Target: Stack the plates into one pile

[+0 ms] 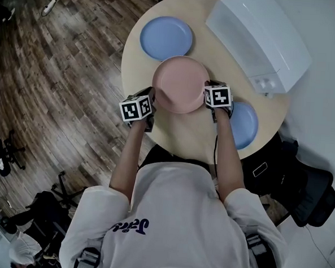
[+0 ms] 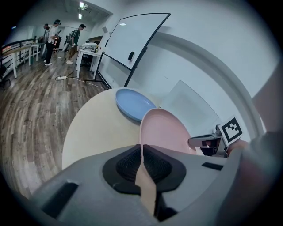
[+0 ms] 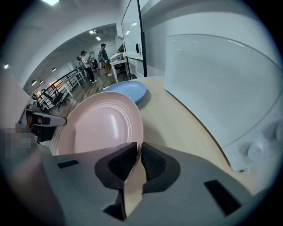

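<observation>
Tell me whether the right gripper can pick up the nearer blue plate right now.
Probably not yet: the right gripper has its fingers shut on the rim of the pink plate. The nearer blue plate lies uncovered right beside it.

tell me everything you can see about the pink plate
The pink plate is round, plain and glossy, with a shallow well and raised rim, perhaps plastic or ceramic. It is empty and seems lifted just off the round table, roughly level, between the far blue plate and the near blue plate. The left tongs and right tongs clamp opposite sides of its rim.
</observation>
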The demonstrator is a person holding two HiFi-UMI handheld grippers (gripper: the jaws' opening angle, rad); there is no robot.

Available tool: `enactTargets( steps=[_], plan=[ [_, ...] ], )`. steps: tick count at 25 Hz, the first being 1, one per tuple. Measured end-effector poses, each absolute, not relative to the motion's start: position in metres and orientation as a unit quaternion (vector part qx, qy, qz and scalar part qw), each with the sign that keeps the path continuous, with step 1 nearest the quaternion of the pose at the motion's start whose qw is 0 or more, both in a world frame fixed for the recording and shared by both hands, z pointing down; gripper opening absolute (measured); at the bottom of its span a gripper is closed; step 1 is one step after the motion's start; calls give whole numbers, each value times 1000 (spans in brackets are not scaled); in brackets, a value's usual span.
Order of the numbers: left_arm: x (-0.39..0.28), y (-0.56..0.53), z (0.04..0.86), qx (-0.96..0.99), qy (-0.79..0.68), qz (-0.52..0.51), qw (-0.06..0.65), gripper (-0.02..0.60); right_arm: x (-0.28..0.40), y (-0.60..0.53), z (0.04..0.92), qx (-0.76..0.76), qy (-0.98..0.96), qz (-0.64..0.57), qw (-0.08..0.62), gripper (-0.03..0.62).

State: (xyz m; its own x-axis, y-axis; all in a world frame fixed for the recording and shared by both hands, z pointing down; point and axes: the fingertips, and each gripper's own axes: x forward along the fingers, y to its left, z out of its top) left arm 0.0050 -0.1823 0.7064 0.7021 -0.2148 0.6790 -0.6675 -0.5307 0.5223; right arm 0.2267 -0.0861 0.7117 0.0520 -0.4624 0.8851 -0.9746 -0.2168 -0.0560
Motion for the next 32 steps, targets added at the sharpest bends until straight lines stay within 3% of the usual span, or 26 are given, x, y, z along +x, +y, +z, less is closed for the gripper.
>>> enactTargets(
  steps=[10, 32],
  plan=[
    [26, -282, 684, 837, -302, 240, 389, 26, 252, -188, 684, 674, -564, 396, 266, 37],
    [59, -406, 726, 824, -344, 234, 385, 25, 290, -326, 722, 685, -557, 372, 288, 38]
  ],
)
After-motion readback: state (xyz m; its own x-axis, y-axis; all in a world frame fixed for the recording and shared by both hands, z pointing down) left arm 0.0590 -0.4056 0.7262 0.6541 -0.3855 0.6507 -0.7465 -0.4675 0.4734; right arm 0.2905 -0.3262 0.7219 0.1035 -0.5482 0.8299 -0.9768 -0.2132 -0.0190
